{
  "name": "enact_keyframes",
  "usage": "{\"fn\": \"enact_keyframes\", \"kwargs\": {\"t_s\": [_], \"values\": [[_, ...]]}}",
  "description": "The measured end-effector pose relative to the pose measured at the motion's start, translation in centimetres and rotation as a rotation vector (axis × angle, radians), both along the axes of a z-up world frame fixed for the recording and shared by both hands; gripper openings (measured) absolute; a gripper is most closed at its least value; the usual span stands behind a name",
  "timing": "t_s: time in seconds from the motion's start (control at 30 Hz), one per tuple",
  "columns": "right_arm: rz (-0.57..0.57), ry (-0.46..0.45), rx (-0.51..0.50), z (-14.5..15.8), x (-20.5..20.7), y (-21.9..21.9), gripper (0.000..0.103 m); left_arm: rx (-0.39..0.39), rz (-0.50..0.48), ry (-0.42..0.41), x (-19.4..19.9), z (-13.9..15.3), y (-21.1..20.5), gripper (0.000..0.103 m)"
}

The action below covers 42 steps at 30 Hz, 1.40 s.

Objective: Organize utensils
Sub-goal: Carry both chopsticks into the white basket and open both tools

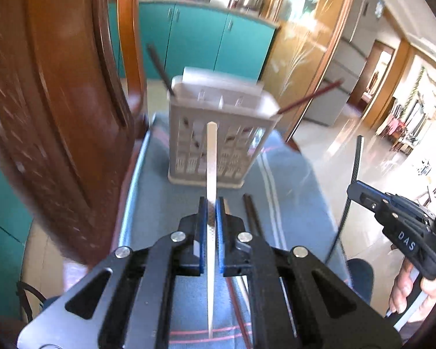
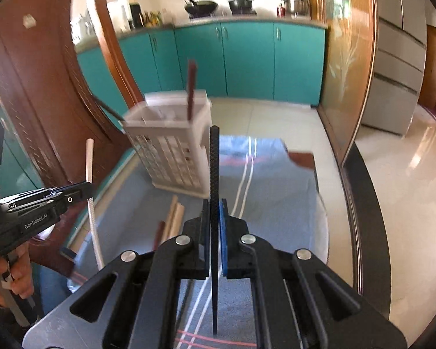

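While both hover over the blue cloth (image 2: 276, 192), left gripper (image 1: 212, 203) clamped on a white chopstick (image 1: 211, 157), right gripper (image 2: 215, 203) pinching a black chopstick (image 2: 214, 160), white basket (image 1: 218, 142) just ahead

Both views are bright with daylight, which comes from the far right, where the glossy floor (image 1: 363, 151) throws back white glare. The holder (image 1: 221, 128) and the wooden door (image 1: 58, 116) on the left are smeared by motion blur; the near gripper bodies stay sharp. Fisheye bending curves the door frames, and the corners go black. Shadows are soft and faint.
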State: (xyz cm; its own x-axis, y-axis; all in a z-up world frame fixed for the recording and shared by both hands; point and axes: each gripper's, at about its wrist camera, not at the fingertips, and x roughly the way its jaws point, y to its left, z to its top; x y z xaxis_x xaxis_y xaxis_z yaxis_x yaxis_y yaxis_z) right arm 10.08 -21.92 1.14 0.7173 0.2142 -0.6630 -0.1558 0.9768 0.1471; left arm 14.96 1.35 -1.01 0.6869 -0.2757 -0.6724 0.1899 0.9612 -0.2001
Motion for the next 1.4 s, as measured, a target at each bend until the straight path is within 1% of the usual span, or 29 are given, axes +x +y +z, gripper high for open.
{"fn": "enact_keyframes", "kwargs": {"t_s": [0.17,0.33,0.4,0.47,0.57,0.67,0.73,0.77,0.83,0.93,0.97,1.07,1.17,1.27,1.4], "values": [[0.02,-0.104,0.049,4.7,-0.9,-0.4,0.007,-0.005,0.0,-0.116,-1.7,5.3,0.3,0.007],[0.054,-0.239,0.081,10.1,0.7,0.4,0.007,-0.009,0.019,-0.255,-0.8,11.8,0.6,0.007],[0.051,-0.274,0.088,11.7,1.6,0.8,0.007,-0.007,0.045,-0.305,-0.3,13.9,0.5,0.007],[0.042,-0.308,0.108,13.5,2.5,1.1,0.007,-0.022,0.071,-0.345,0.4,16.0,0.4,0.007],[0.019,-0.362,0.131,15.2,3.6,1.3,0.007,-0.017,0.145,-0.414,1.8,17.5,0.0,0.007],[-0.016,-0.408,0.144,16.0,4.8,1.8,0.007,-0.017,0.217,-0.478,3.9,17.4,-0.3,0.007],[-0.031,-0.42,0.13,15.9,5.4,2.5,0.006,-0.027,0.247,-0.49,5.0,16.3,-0.6,0.007],[-0.038,-0.413,0.115,15.2,6.1,3.0,0.006,-0.02,0.262,-0.485,5.9,15.5,-0.8,0.007],[-0.04,-0.388,0.1,14.0,7.2,3.5,0.006,-0.007,0.266,-0.448,7.5,13.6,-1.2,0.007],[-0.029,-0.334,0.084,11.2,8.1,4.1,0.006,0.018,0.267,-0.384,9.0,10.8,-1.6,0.007],[-0.029,-0.313,0.072,10.1,8.4,4.3,0.006,0.022,0.269,-0.368,9.2,10.2,-1.5,0.007],[-0.022,-0.282,0.07,8.6,8.6,4.4,0.006,0.027,0.267,-0.327,9.9,8.5,-1.3,0.007],[-0.022,-0.267,0.049,7.7,8.6,4.5,0.006,0.032,0.258,-0.309,9.7,7.7,-1.2,0.007],[-0.022,-0.259,0.034,7.2,8.3,4.6,0.007,0.033,0.265,-0.313,9.5,7.7,-1.2,0.007],[-0.031,-0.291,0.01,7.7,7.1,4.4,0.01,0.01,0.26,-0.313,8.6,8.2,-0.8,0.008]]}}
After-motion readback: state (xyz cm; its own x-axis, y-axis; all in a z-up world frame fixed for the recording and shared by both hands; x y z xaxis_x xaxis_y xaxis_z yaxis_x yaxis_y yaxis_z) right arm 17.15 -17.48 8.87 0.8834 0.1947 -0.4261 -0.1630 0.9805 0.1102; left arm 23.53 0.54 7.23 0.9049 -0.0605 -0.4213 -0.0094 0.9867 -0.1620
